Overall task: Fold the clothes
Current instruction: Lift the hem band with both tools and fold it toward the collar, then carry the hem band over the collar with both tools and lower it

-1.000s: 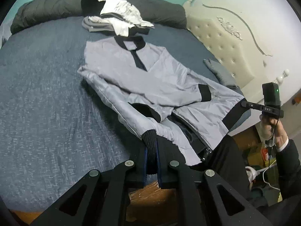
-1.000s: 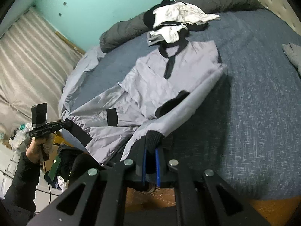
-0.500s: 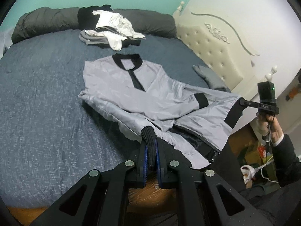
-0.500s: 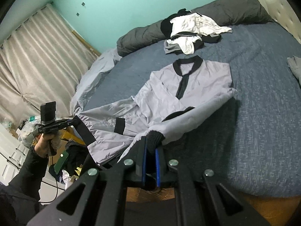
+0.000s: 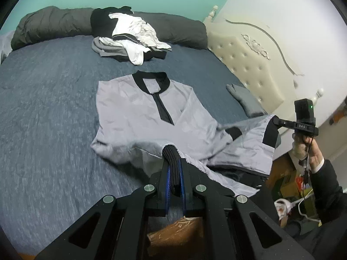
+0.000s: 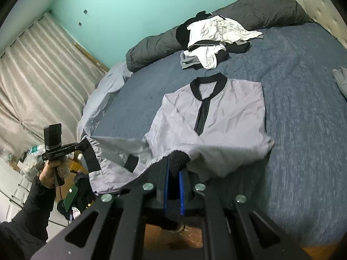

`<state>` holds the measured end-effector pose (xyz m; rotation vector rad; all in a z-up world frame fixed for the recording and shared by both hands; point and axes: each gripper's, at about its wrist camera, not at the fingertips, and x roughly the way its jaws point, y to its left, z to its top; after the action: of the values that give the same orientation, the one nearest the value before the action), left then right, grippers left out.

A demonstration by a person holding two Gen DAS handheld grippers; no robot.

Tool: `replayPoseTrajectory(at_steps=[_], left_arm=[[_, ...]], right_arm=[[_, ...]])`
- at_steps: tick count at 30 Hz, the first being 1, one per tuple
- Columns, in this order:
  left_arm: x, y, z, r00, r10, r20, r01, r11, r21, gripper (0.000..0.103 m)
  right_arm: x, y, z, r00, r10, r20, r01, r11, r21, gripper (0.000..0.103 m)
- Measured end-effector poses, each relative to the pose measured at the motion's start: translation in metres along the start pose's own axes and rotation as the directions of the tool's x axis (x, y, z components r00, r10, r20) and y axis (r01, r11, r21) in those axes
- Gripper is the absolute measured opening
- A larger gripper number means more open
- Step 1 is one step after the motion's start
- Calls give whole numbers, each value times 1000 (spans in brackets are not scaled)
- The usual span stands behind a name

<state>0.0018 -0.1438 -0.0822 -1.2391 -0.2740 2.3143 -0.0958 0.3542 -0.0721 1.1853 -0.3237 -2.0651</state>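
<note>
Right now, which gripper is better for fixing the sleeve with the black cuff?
Probably the right gripper: the black cuff lies on its side of the jacket. The left gripper is farther. Both are shut on the hem, so it must let go first.

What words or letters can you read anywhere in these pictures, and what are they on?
"DAS": white letters on the side of the right gripper.
A tiny mark on the chest of the grey jacket: too small to read.
Nothing else can be read.
</note>
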Motion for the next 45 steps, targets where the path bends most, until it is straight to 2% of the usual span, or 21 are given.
replayPoseTrajectory(at_steps=[5, 14, 19, 22, 26, 30, 34, 38, 40, 42, 43, 44, 45], left_arm=[[24, 28, 45, 1000, 3, 0, -3, 1000, -29, 8], [82, 104, 137, 1000, 26, -9, -27, 993, -113, 8], [132, 159, 183, 998, 52, -30, -57, 982, -178, 8], [169, 196, 205, 997, 68, -47, -77, 971, -228, 8], [227, 240, 221, 993, 67, -95, -93, 949, -302, 8], [282, 272, 220, 988, 67, -140, -114, 926, -360, 8], [305, 288, 217, 990, 50, -133, -100, 909, -405, 9], [304, 294, 214, 995, 26, -101, -69, 894, -443, 12], [292, 292, 215, 998, 20, -52, -41, 894, -446, 21], [275, 290, 217, 1000, 24, 18, -13, 894, -448, 40], [268, 290, 218, 999, 22, 47, 2, 891, -454, 46], [263, 289, 217, 998, 27, 51, -1, 892, -452, 54], [258, 288, 217, 998, 33, 54, -5, 893, -450, 54]], right_arm=[[25, -20, 48, 1000, -21, -2, 21, 1000, 19, 7], [91, -73, 150, 997, -81, -17, 82, 995, 51, 7], [137, -109, 201, 993, -118, -19, 119, 990, 75, 7], [174, -133, 224, 986, -162, -51, 166, 981, 98, 7], [223, -170, 242, 976, -203, -85, 212, 969, 127, 7], [260, -206, 241, 962, -240, -131, 260, 952, 165, 7], [278, -230, 234, 957, -241, -163, 272, 940, 208, 8], [275, -241, 230, 971, -199, -129, 228, 935, 271, 10], [264, -240, 230, 981, -169, -94, 190, 937, 292, 12], [253, -240, 229, 989, -137, -56, 148, 939, 310, 18], [247, -239, 230, 990, -138, -37, 142, 938, 315, 30], [240, -238, 231, 989, -147, -20, 145, 937, 317, 49], [232, -237, 234, 988, -156, 8, 145, 937, 318, 58]])
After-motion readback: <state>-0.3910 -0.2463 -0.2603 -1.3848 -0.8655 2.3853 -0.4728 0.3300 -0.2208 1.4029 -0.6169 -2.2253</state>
